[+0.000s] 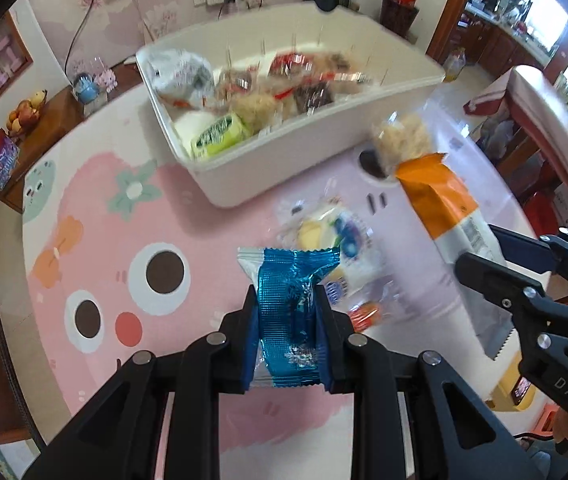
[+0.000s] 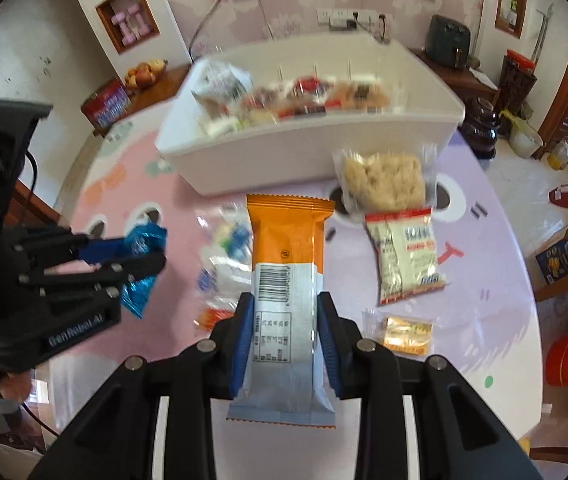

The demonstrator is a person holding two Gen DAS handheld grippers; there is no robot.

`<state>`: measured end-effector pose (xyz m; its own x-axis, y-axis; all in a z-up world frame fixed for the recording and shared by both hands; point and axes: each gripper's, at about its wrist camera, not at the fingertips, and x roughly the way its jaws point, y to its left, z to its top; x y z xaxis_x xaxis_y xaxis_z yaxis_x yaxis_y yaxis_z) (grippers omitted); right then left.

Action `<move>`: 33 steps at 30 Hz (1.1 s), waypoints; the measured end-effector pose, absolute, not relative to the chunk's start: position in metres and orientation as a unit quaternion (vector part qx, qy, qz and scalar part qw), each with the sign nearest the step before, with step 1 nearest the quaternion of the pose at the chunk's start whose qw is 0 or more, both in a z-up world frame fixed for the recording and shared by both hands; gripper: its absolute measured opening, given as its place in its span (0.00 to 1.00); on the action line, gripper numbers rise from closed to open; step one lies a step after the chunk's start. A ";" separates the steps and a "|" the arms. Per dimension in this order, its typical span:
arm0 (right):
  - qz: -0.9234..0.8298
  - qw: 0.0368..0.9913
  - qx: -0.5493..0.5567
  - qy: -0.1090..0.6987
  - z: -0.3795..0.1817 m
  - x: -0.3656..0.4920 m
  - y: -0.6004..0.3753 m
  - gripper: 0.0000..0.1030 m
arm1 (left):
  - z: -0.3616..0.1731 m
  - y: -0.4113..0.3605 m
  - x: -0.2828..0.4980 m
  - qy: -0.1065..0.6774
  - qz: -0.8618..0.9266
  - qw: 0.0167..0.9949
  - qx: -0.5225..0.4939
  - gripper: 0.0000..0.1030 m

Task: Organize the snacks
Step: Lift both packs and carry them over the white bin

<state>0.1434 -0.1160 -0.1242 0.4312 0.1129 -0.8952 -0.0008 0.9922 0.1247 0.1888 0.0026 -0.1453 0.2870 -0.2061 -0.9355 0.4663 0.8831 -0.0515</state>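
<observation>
My left gripper [image 1: 287,300] is shut on a shiny blue foil snack packet [image 1: 288,312], lifted off the table; in the right wrist view that gripper [image 2: 156,252] shows at the left with the blue packet [image 2: 140,268] in it. My right gripper [image 2: 284,312] is shut on an orange and white snack bar [image 2: 285,276], also held above the table. The same orange bar [image 1: 443,208] appears at the right of the left wrist view. A white bin [image 1: 323,148] [image 2: 284,152] with several snacks inside stands beyond both grippers.
Loose snacks lie on the pink cartoon mat: a clear packet with blue print [image 1: 335,236], a rice cracker pack [image 2: 383,180], a white and red packet [image 2: 403,252] and a small golden packet [image 2: 405,332]. A fruit bowl [image 2: 146,72] sits on a side cabinet.
</observation>
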 end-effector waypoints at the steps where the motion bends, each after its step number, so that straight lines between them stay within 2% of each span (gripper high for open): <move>1: 0.035 0.848 0.053 0.526 -0.117 0.144 -0.115 0.31 | -0.136 0.005 0.188 0.552 -0.214 0.798 0.112 0.21; 12: 0.054 0.887 0.053 0.456 -0.049 0.165 -0.106 0.31 | -0.056 0.015 0.212 0.486 -0.197 0.849 0.061 0.21; 21: 0.057 0.901 0.059 0.427 -0.015 0.203 -0.116 0.31 | -0.003 0.005 0.246 0.437 -0.165 0.882 0.067 0.21; 33: 0.069 0.921 0.056 0.380 0.034 0.282 -0.148 0.31 | 0.039 -0.013 0.322 0.403 -0.120 0.906 0.055 0.21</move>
<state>0.2819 -0.1481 0.0342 0.7023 0.1699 -0.6913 -0.0852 0.9842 0.1553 0.3224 -0.0133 0.0390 0.6467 -0.1729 -0.7429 0.2616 0.9652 0.0031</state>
